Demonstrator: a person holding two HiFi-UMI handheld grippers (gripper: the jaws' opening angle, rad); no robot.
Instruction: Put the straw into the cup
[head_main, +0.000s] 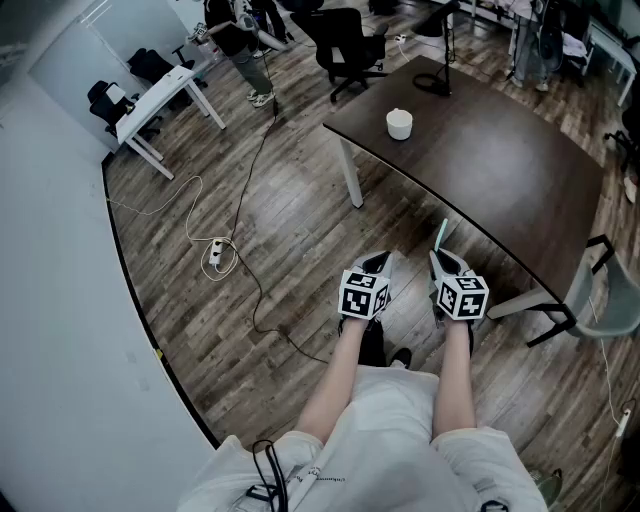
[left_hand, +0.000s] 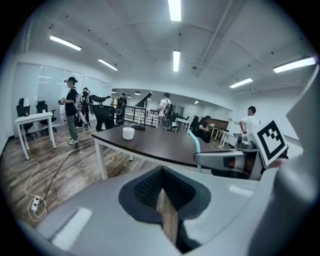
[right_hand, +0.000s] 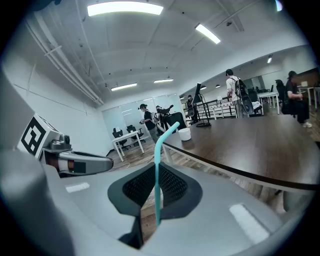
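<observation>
The teal straw (right_hand: 157, 170) stands upright, clamped between the closed jaws of the right gripper (right_hand: 155, 197), its bent tip leaning toward the table. The white cup (head_main: 399, 124) sits well apart from it, near the far corner of the dark brown table (head_main: 500, 170). The left gripper (left_hand: 163, 195) is beside the right one, jaws together on nothing (only floor shows through the slit). Both hang over wood-plank floor (head_main: 280, 190), short of the table's near edge. A cable runs to a power strip (head_main: 215, 256); beyond stand a white desk (head_main: 165, 98) and black office chairs (head_main: 345, 45).
</observation>
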